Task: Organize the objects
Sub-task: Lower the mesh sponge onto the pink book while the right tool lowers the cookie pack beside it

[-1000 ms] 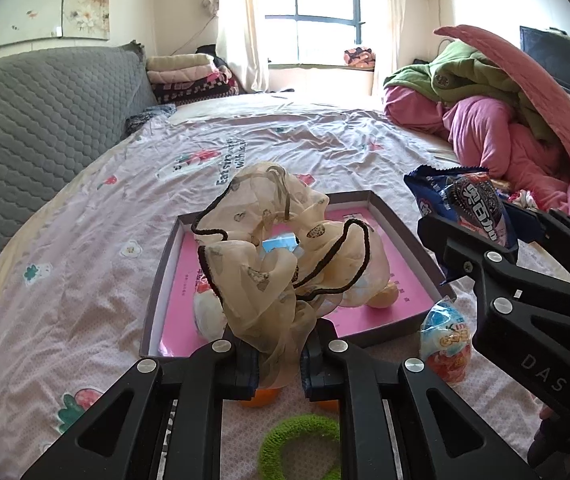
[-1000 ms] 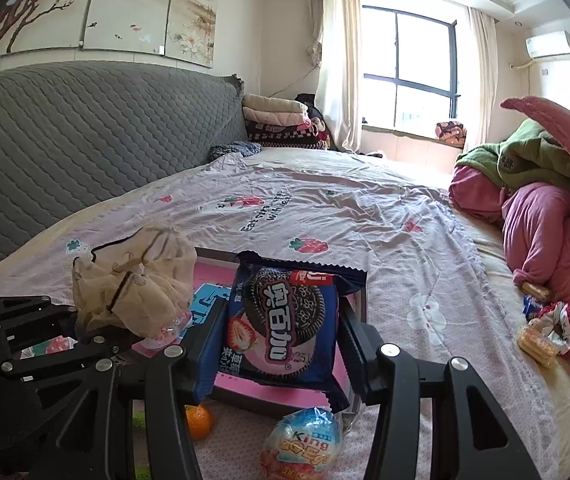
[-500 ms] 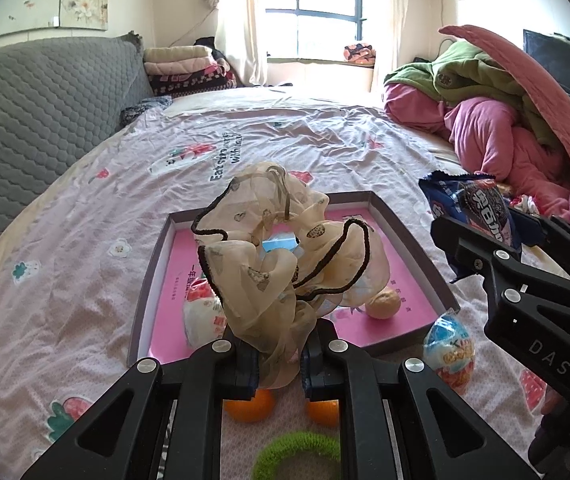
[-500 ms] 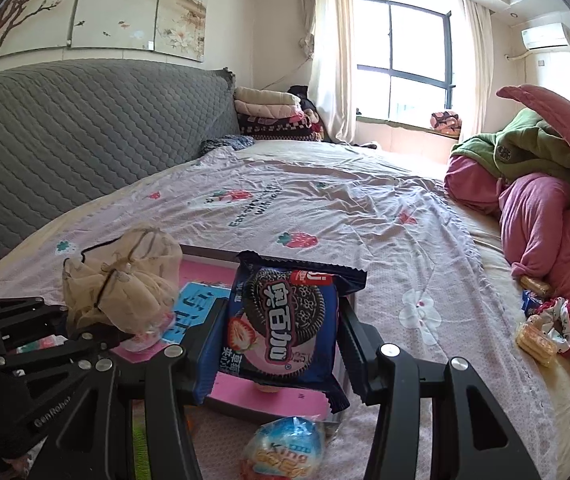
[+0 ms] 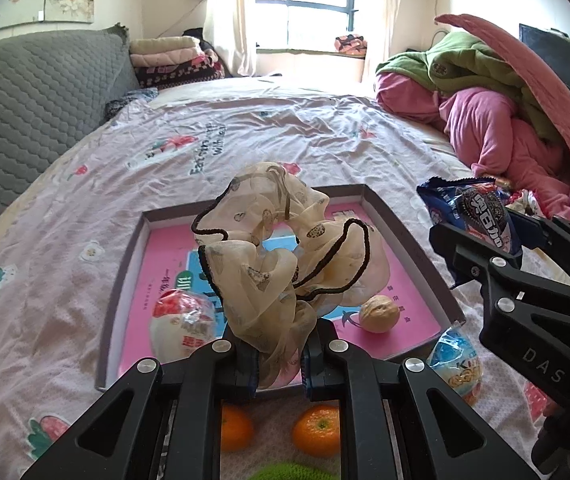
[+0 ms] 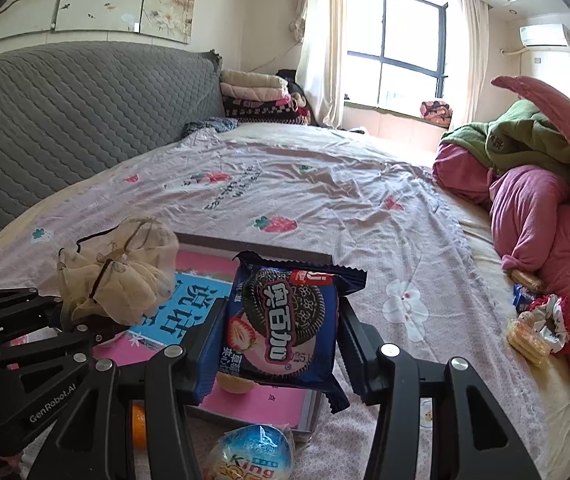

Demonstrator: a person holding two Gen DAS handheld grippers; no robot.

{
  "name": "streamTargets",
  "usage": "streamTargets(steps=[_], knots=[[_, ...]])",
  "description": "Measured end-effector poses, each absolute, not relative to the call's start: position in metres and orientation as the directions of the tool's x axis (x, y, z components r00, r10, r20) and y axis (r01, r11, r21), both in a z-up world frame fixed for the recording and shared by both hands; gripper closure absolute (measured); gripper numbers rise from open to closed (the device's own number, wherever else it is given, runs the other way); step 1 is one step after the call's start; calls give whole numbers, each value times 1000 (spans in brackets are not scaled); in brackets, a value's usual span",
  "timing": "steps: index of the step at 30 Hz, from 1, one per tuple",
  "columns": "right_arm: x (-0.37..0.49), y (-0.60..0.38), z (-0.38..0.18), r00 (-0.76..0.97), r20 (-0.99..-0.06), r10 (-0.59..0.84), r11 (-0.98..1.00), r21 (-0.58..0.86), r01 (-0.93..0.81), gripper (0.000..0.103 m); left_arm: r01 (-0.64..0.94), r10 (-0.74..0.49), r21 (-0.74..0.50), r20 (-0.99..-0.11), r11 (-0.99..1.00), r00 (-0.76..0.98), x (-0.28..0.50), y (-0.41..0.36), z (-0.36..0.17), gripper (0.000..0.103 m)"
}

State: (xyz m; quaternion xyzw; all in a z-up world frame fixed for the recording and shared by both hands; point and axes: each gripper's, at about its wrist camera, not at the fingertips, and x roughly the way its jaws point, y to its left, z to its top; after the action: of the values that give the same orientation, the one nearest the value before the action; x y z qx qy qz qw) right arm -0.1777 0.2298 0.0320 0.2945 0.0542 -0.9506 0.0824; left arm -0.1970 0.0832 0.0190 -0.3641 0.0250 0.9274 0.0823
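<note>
My left gripper (image 5: 279,360) is shut on a beige sheer scrunchie (image 5: 285,264) with black trim, held above the near edge of a pink-lined grey tray (image 5: 417,248) on the bed. The scrunchie also shows in the right wrist view (image 6: 121,276). My right gripper (image 6: 281,344) is shut on a blue Oreo cookie packet (image 6: 285,320), held above the tray's right corner (image 6: 285,252); the packet also shows in the left wrist view (image 5: 477,208). In the tray lie a walnut (image 5: 379,314) and a red-and-white wrapped snack (image 5: 183,322).
A blue wrapped egg (image 5: 459,364) lies by the tray's near right corner. Two oranges (image 5: 317,430) and a green ring (image 5: 293,472) lie in front of the tray. Pink and green bedding (image 6: 541,200) is piled at the right, with snacks and a scrunchie (image 6: 541,328) beside it. A grey headboard (image 6: 65,112) stands at the left.
Both grippers have pulled back and risen a little with their loads; the tray, the walnut and the oranges show more fully. Both grips are unchanged.
</note>
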Motion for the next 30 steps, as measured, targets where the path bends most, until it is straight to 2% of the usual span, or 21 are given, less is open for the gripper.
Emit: streamTargets(steps=[18,30], knots=[[-207,237,-2,-718,-689,-97,-987,-24,156,51,-208,164,-31,-733,-978,-660,-220,94,-17,85],[-215,233,-13,-696,-716,-52,-988,-66,142,51,-243,164,-10,-764,-970,-624,-231,108,-29,85]])
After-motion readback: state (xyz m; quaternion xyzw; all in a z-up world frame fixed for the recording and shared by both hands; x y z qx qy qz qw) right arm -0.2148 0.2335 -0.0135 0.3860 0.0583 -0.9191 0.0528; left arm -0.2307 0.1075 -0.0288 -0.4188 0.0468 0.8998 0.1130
